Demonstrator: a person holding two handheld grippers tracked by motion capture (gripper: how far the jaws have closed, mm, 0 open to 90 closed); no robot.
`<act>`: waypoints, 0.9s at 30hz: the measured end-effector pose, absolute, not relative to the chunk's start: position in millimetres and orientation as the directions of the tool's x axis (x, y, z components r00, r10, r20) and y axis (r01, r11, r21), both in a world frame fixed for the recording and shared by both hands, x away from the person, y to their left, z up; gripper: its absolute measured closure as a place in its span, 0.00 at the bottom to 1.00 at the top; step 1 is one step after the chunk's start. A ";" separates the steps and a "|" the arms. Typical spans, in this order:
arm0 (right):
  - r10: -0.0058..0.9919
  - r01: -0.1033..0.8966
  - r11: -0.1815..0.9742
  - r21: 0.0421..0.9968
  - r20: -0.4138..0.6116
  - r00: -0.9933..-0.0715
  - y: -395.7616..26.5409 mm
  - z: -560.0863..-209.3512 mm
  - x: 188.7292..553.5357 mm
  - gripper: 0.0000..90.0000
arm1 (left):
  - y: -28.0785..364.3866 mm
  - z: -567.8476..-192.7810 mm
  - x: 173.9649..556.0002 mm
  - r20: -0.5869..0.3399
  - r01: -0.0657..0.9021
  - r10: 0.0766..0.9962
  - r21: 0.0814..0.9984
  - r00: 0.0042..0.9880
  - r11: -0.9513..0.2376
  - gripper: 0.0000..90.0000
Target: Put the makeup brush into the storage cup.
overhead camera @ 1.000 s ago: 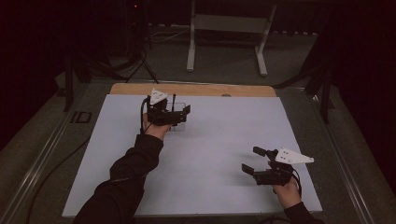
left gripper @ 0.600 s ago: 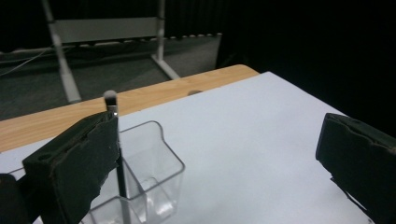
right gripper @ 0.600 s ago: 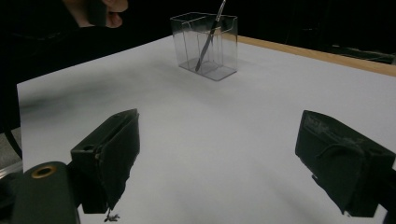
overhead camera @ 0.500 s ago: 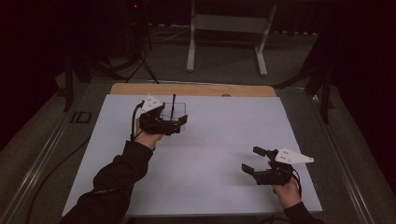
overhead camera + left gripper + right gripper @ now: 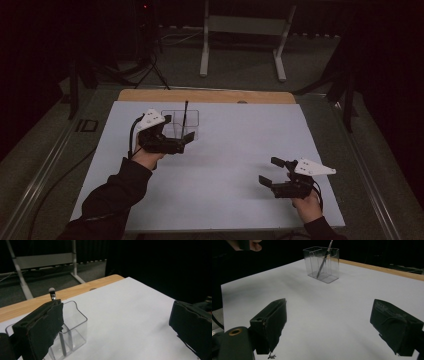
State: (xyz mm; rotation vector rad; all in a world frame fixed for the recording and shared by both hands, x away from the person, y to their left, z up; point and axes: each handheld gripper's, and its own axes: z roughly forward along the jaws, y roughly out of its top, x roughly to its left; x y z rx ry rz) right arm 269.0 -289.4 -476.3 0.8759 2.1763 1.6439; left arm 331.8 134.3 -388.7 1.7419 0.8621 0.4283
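the left gripper (image 5: 186,140) is sitting wide open by the clear box (image 5: 181,123) with a brush (image 5: 184,116), and the right gripper (image 5: 270,172) is open too.

in the left gripper view, our left gripper's (image 5: 117,327) black jaw hides the clear holder's (image 5: 75,326) side toward nine o'clock, and most of the brush (image 5: 52,293) in it; we see just the pale tip above the jaw and a blurred stretch of handle through the plastic. the other jaw is cut off at four o'clock. in the high view the same gripper (image 5: 182,140) covers the holder's (image 5: 187,120) near wall, and we cannot tell which compartment the brush (image 5: 185,112) stands in. in the right gripper view a hand (image 5: 244,245) is cut off at eleven o'clock.
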 end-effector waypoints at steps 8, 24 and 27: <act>0.611 0.301 0.170 0.938 0.139 -0.779 -289.3 -476.2 268.7 0.16 | 142.9 -393.0 316.4 -0.135 0.331 0.696 0.931 0.705 -0.154 0.01; 0.605 0.302 0.175 0.937 0.139 -0.784 -288.5 -476.6 268.9 0.15 | 163.1 -407.8 293.7 -0.096 0.249 0.554 0.946 0.827 -0.207 0.02; 0.605 0.303 0.173 0.937 0.142 -0.783 -288.7 -476.6 268.9 0.15 | 167.4 -411.5 290.6 -0.105 0.255 0.515 0.939 0.851 -0.231 0.02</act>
